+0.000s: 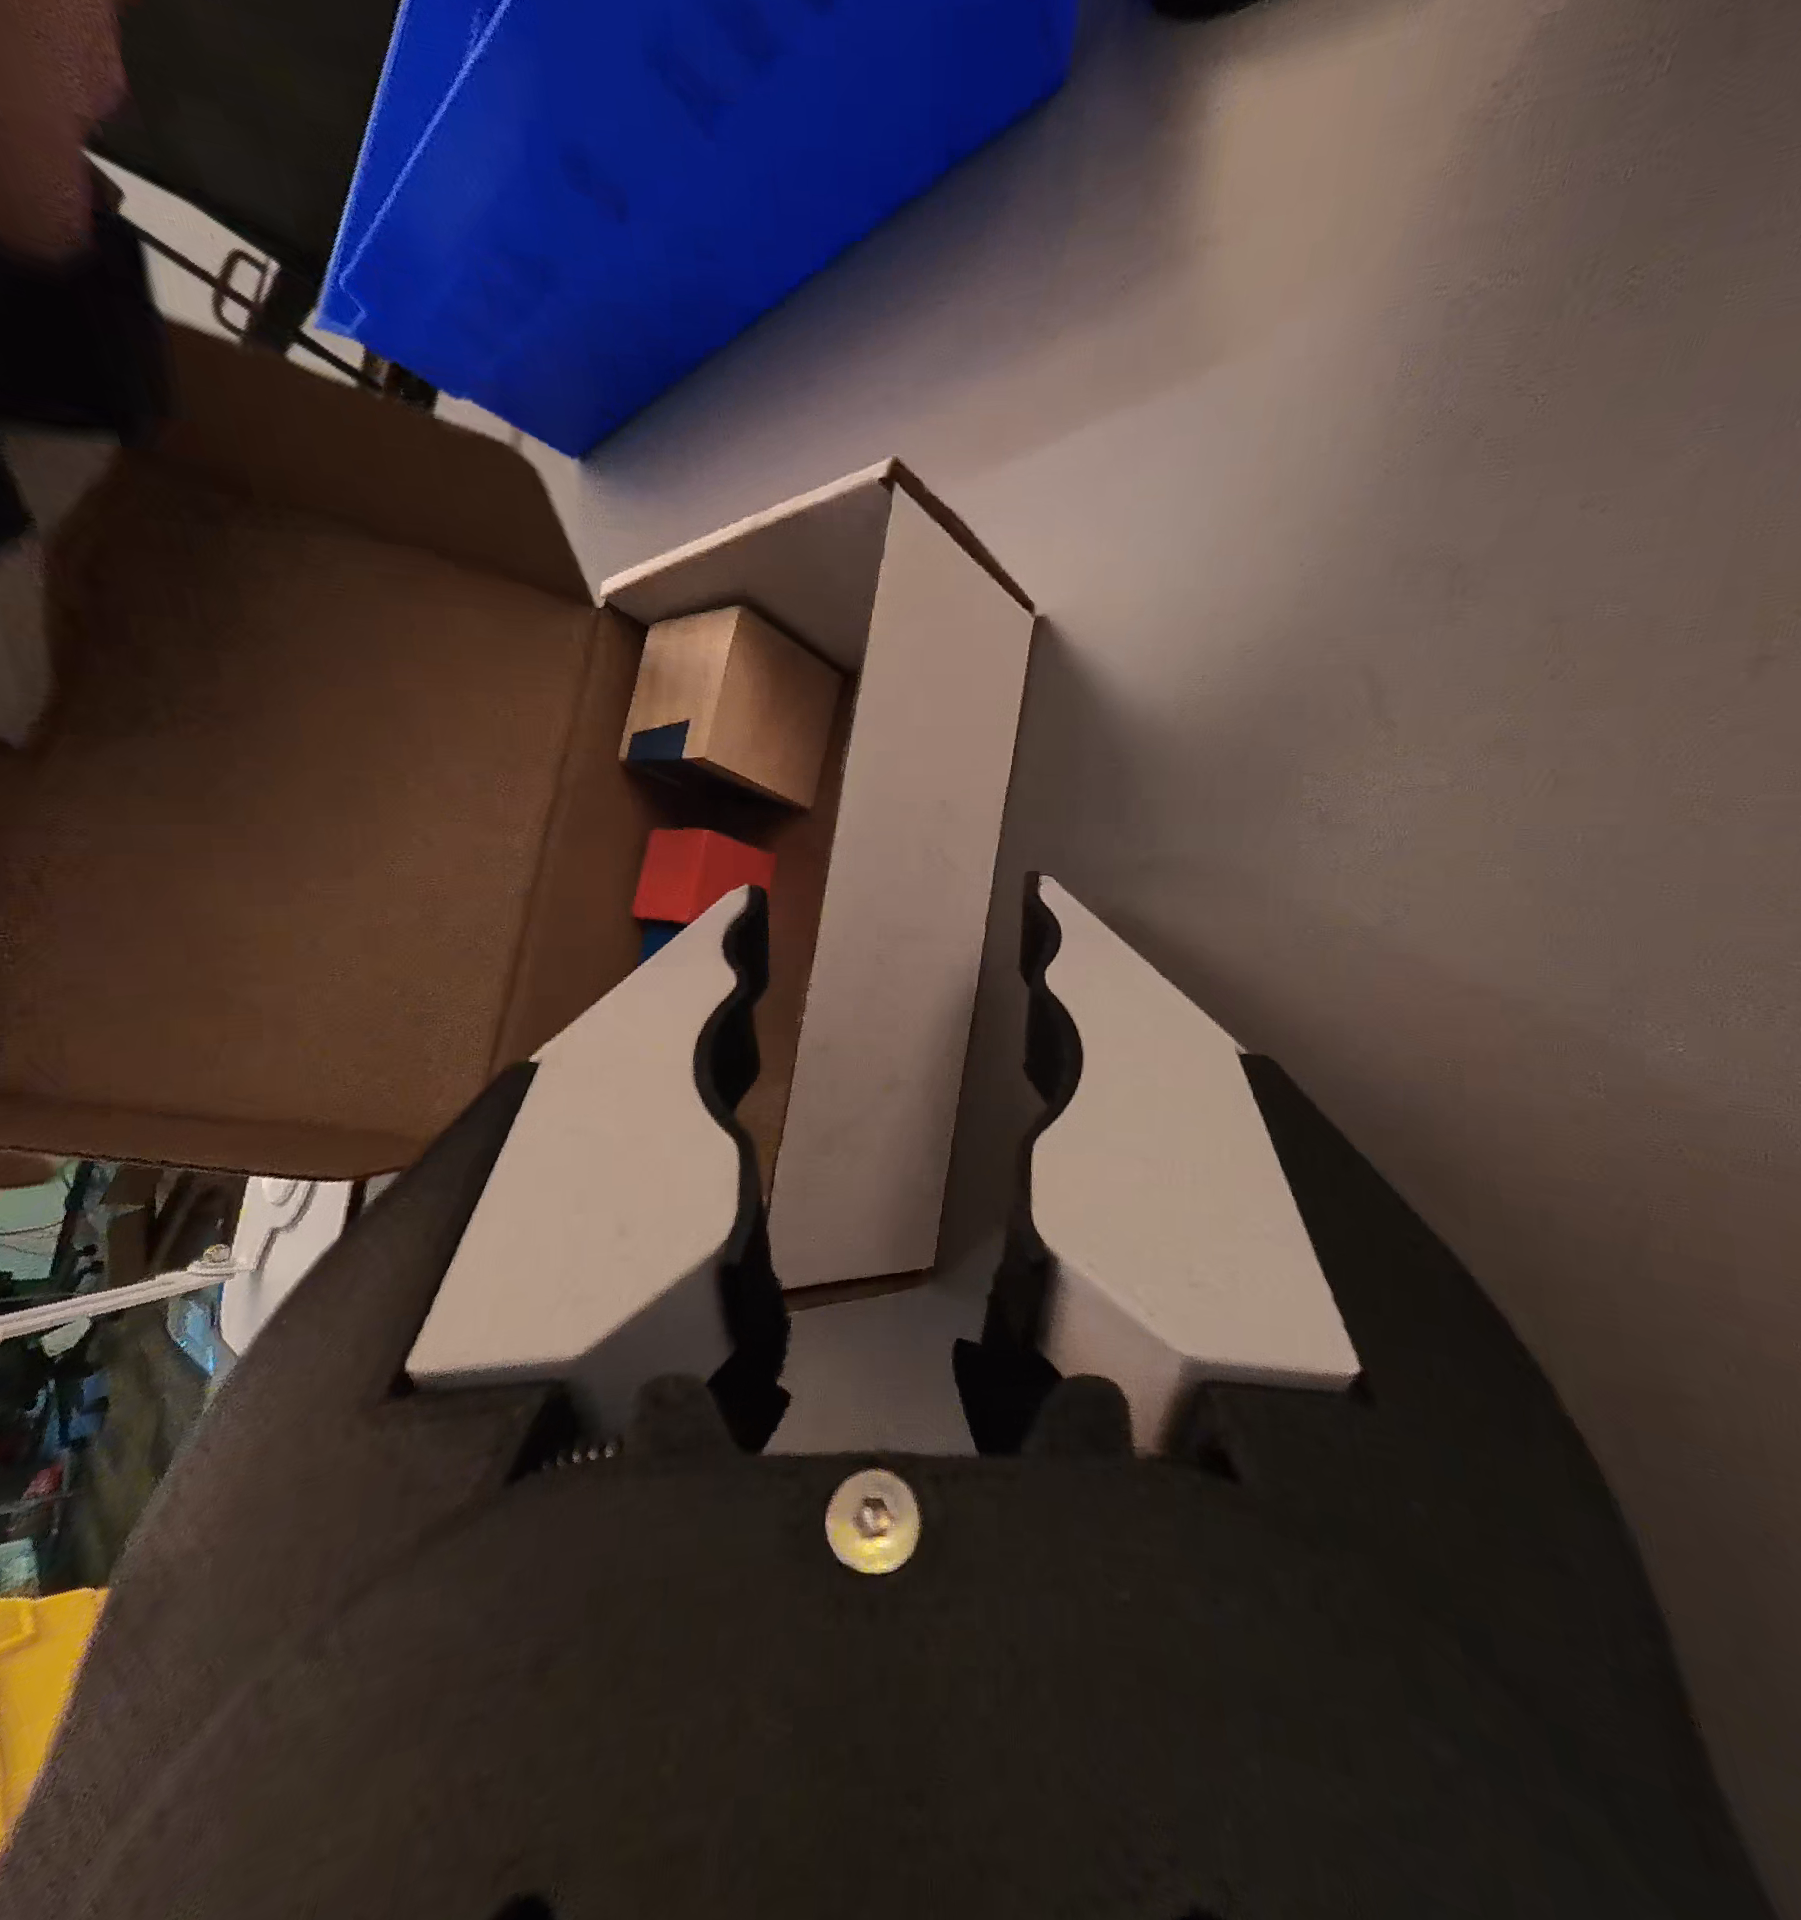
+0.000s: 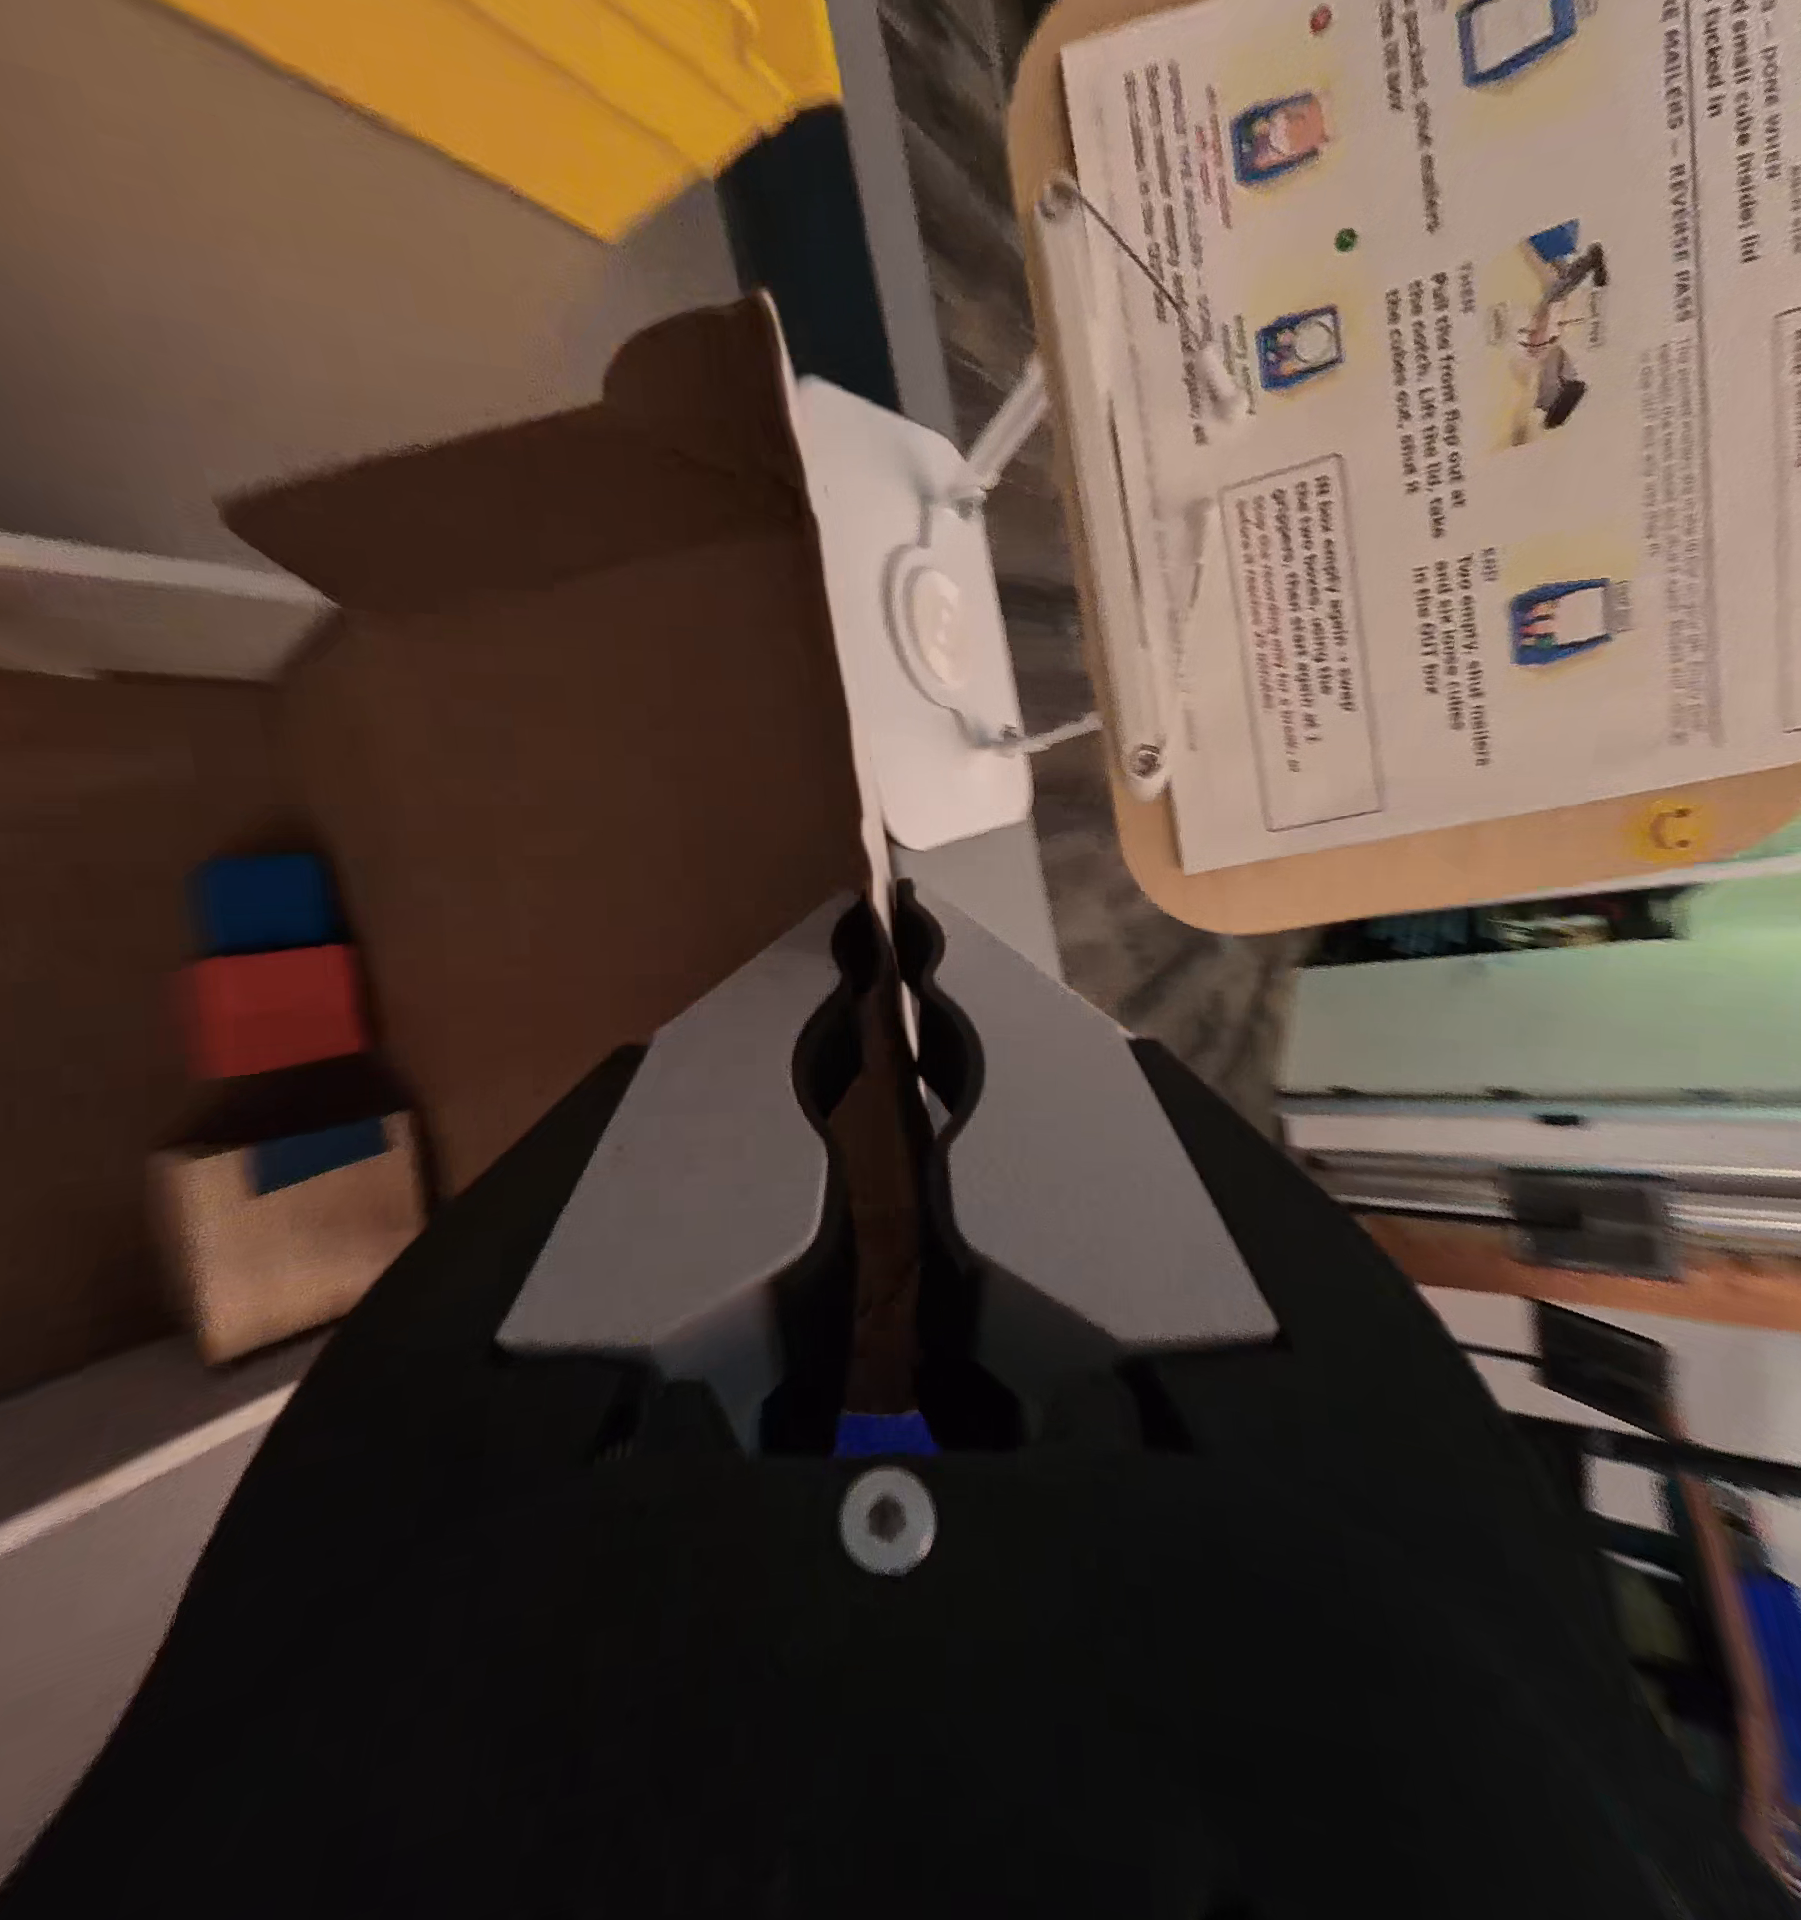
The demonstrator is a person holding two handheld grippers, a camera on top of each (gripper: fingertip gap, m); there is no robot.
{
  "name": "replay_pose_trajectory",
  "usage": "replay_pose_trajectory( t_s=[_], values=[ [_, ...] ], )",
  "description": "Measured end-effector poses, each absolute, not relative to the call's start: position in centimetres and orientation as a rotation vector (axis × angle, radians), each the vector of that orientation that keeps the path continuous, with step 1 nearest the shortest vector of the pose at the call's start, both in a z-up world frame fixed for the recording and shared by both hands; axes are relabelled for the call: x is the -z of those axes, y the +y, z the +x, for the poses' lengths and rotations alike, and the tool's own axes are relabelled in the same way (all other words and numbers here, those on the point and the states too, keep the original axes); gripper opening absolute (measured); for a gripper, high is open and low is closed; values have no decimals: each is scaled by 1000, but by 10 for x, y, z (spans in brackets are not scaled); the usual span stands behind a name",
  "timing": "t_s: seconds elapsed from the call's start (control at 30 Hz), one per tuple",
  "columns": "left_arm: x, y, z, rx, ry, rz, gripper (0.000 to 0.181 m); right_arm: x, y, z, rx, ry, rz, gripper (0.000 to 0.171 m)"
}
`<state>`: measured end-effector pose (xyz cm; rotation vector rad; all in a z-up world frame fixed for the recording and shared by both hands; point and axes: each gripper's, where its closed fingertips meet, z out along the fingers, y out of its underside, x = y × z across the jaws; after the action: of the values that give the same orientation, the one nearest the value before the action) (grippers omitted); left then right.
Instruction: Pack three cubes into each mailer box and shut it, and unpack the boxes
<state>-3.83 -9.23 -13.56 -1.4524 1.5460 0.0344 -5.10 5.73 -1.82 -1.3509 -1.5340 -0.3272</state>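
**Mailer box open, lid flap pinched by the right gripper**

The mailer box point(image 1: 896, 935) sits on the grey table point(image 1: 1395, 623), white outside and brown inside, with its lid point(image 1: 283, 810) swung wide open. Inside lie a tan wooden cube point(image 1: 740, 696) with a blue patch on one face, a red cube point(image 1: 704, 871) just beside it, and a sliver of a blue cube point(image 1: 659, 943) next to the red one, mostly hidden behind a gripper finger.

The left gripper point(image 1: 891, 909) has its fingers apart, straddling the box's white side wall: one finger reaches inside the box near the red cube, the other stands outside. Whether either pad touches the wall is hard to tell from this angle.

The right gripper point(image 2: 891, 899) is pressed together on the edge of the brown lid flap point(image 2: 584, 665), cardboard running down between the pads. In its blurred view the three cubes show in a row within the box.

A blue bin point(image 1: 667, 177) stands on the table beyond the box, and a yellow bin point(image 2: 563, 94) lies to the side. A clipboard point(image 2: 1239, 883) with a printed sheet hangs near the table edge.
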Motion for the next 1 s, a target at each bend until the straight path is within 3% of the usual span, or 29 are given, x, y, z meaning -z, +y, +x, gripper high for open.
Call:
replay_pose_trajectory(
  t_s=[0.17,0.53,1.0],
  values=[
    [140,-93,-36,-108,1580,-1421,54,49,97,-51,613,-1521,-1257,10],
    [142,-93,-29,-103,1564,-1425,50,87,122,-54,499,-1579,-1374,28],
    [144,-92,-28,-94,1562,-1438,50,56,134,-37,111,-1344,-1539,57]
  ],
)
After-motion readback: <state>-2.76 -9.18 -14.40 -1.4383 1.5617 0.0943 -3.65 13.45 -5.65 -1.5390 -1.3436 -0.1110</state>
